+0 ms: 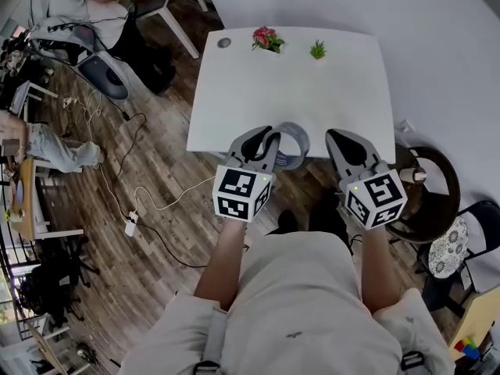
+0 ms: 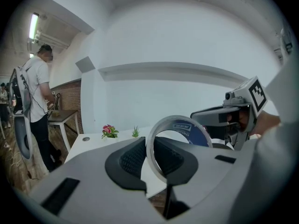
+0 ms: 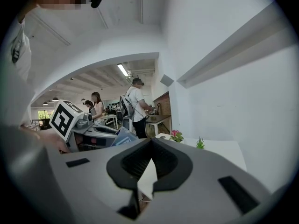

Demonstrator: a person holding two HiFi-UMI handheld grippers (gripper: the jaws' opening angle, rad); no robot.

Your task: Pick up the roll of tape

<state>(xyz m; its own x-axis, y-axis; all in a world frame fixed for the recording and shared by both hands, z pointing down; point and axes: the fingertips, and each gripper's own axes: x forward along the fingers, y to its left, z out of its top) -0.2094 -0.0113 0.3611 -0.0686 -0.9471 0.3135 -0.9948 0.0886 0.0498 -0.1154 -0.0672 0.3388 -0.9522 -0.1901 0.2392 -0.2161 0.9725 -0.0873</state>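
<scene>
The roll of tape (image 1: 295, 141) is a grey ring with a blue printed core. It hangs over the near edge of the white table (image 1: 297, 92), lifted off it. My left gripper (image 1: 268, 137) is shut on the ring's rim. In the left gripper view the roll of tape (image 2: 180, 127) stands on edge, with its wall pinched between the dark pads (image 2: 131, 157) of the left gripper (image 2: 150, 148). My right gripper (image 1: 341, 137) hovers beside it on the right, and in its own view the right gripper (image 3: 150, 146) is shut with nothing held. The roll's blue core (image 3: 122, 136) shows there at the left.
At the table's far edge stand a pink flower pot (image 1: 267, 39), a small green plant (image 1: 317, 50) and a round grey cap (image 1: 224, 43). A black round chair (image 1: 428, 190) is at the right. Cables (image 1: 133, 201) trail over the wooden floor on the left. People stand at desks beyond.
</scene>
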